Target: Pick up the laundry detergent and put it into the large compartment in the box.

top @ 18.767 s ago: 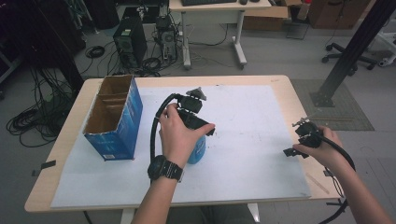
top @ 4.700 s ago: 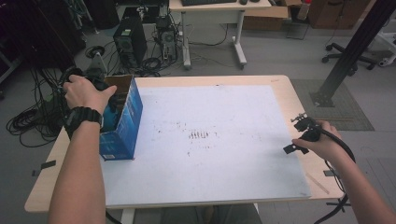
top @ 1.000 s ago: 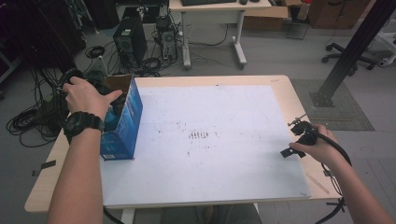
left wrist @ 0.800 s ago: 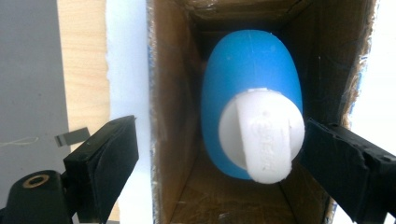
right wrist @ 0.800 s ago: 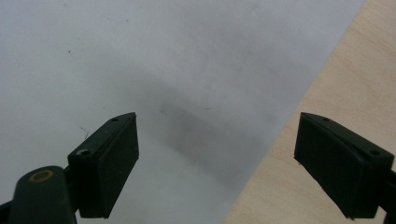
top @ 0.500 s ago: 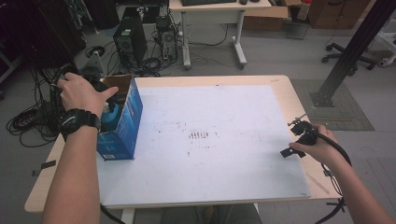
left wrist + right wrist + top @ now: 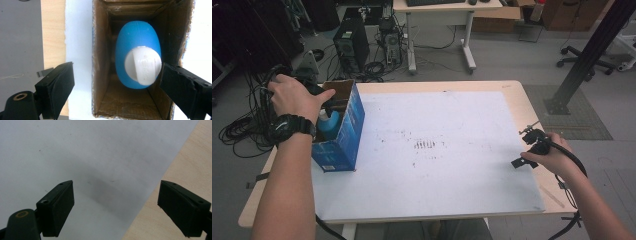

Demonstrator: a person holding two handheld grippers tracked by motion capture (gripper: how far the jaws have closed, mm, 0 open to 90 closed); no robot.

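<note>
A blue bottle [image 7: 136, 37] with a white cap [image 7: 142, 65] stands upright inside an open cardboard box [image 7: 102, 62]. The box has blue outer sides [image 7: 339, 135] and sits at the table's left edge, with the bottle [image 7: 328, 125] showing in its mouth. My left gripper [image 7: 117, 68] hovers over the box mouth, open. Its jaws stand wide to either side of the bottle and clear of it. A hand wearing a black watch covers most of that gripper [image 7: 319, 97]. My right gripper [image 7: 116, 187] is open and holds nothing, low over the sheet's right edge [image 7: 522, 146].
A white sheet [image 7: 437, 150] covers most of the wooden table [image 7: 532, 100] and has dark smudges at its middle. Cables, computer towers and a desk stand on the floor beyond the table. A black post rises at the far right.
Since the oldest frame the blue bottle has gone from the table's middle into the box. Over the last second the left hand has drifted slightly left; the right hand has kept still.
</note>
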